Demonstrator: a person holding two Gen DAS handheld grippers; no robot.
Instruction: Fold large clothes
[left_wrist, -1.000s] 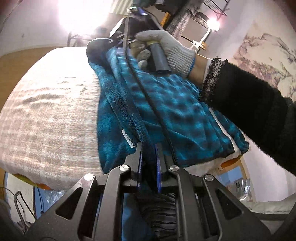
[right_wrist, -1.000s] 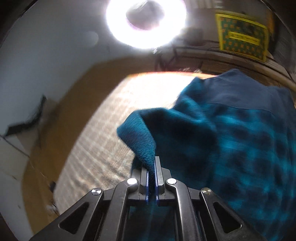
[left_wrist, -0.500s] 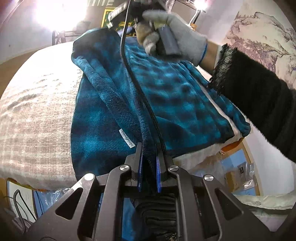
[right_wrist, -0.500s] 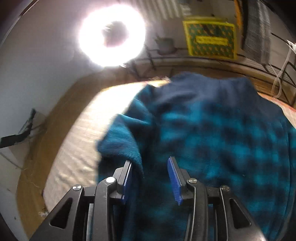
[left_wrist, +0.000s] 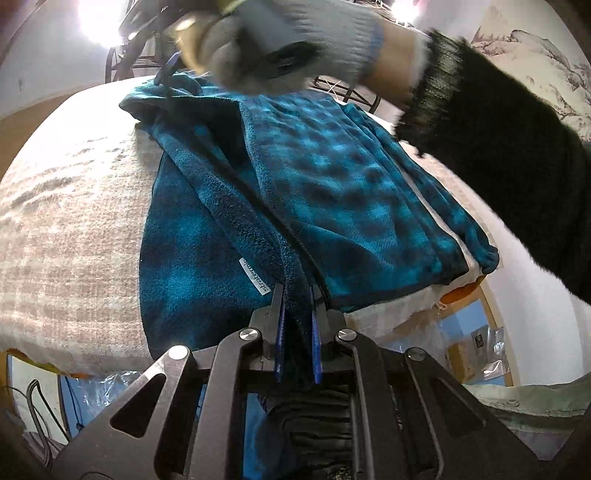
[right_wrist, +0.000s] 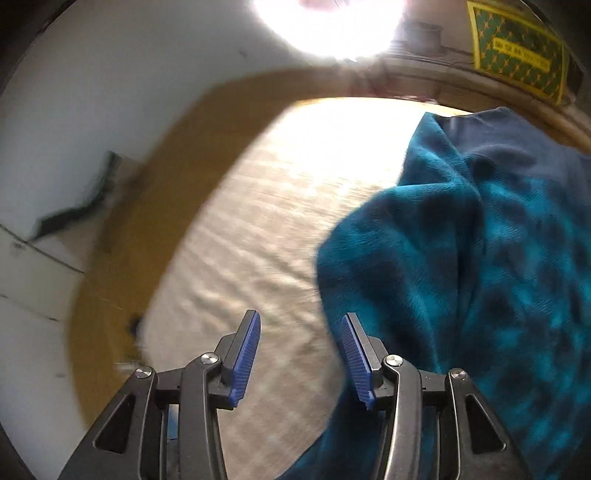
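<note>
We clamp our left tongs on a fold of the blue fleece spread on the bed; our right tongs, just opened, stand empty beside it.

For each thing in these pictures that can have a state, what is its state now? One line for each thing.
blue plaid fleece garment: partly folded, lying on the bed cover.
left gripper: shut on the garment's edge.
right gripper: open, nothing between its pads; jaws have just been opening.
bed cover: spread flat, slightly wrinkled.
ring light: on.
</note>
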